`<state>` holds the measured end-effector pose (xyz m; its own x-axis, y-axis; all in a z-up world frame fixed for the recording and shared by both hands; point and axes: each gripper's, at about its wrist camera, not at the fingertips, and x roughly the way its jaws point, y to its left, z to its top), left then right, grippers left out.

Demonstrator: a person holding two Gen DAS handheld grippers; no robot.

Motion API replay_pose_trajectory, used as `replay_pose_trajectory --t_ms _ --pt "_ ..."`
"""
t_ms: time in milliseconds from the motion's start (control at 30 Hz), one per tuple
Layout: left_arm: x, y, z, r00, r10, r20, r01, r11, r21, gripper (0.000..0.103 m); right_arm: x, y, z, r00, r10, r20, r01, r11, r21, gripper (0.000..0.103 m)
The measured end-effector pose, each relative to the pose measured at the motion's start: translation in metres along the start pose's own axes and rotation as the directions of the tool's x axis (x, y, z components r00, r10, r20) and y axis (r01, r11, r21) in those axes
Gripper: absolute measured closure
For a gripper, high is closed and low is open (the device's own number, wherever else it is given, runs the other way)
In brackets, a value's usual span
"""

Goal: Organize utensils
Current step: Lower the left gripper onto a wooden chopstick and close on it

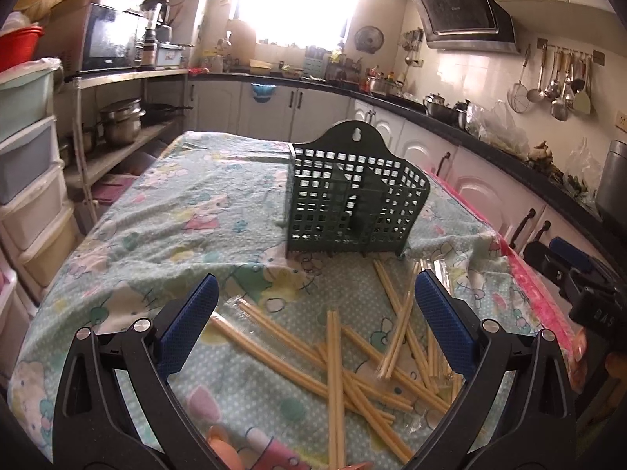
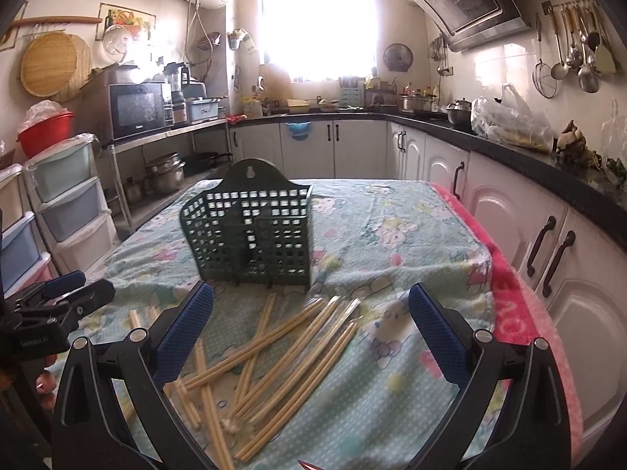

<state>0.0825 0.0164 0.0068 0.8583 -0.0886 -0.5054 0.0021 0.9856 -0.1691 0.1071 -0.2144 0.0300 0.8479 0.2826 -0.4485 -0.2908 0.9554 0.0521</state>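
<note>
Several pale wooden chopsticks, some in clear wrappers, lie scattered on a cartoon-print cloth. Behind them stands a dark green lattice utensil holder, upright, with divided compartments that look empty. My left gripper hovers open above the chopstick pile, nothing between its blue pads. My right gripper is likewise open over the pile, just short of the holder. Each gripper shows at the edge of the other's view: the right gripper and the left gripper.
The table has a pink towel along its right edge. White cabinets with a dark counter run along the right and back. Plastic drawers and a shelf of pots stand at the left.
</note>
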Motion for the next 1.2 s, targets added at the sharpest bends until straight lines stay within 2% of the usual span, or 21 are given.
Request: replay_pose_trajectory --t_ms 400,567,733,767,833,933,1200 --pt "0.051 -0.018 0.008 0.990 -0.024 -0.136 0.040 0.993 0.112 0.010 0.043 -0.019 0.024 0.997 -0.021 -0.079 0.021 1.000 0.006 0.006" --pt "0.077 -0.016 0.005 0.969 -0.062 -0.238 0.094 0.988 0.125 0.010 0.062 -0.023 0.027 0.993 -0.017 -0.117 0.017 1.000 0.005 0.006" --pt "0.091 -0.010 -0.002 0.950 -0.110 -0.293 0.146 0.984 0.105 0.011 0.081 -0.031 0.023 0.985 -0.010 -0.172 0.014 1.000 0.022 0.007" --pt "0.094 -0.011 -0.002 0.945 -0.118 -0.305 0.157 0.982 0.107 0.012 0.085 -0.033 0.022 0.983 -0.010 -0.184 0.015 1.000 0.023 0.008" --pt "0.097 -0.011 -0.005 0.933 -0.140 -0.332 0.185 0.977 0.109 0.018 0.092 -0.035 0.018 0.977 -0.009 -0.212 0.014 1.000 0.024 0.019" --pt "0.107 -0.010 -0.008 0.913 -0.164 -0.373 0.212 0.973 0.091 0.033 0.105 -0.039 0.011 0.966 -0.001 -0.260 0.010 0.999 0.034 0.027" --pt "0.124 -0.008 -0.014 0.883 -0.188 -0.430 0.234 0.971 0.057 0.053 0.131 -0.046 -0.006 0.933 0.039 -0.359 -0.017 0.998 0.065 0.045"
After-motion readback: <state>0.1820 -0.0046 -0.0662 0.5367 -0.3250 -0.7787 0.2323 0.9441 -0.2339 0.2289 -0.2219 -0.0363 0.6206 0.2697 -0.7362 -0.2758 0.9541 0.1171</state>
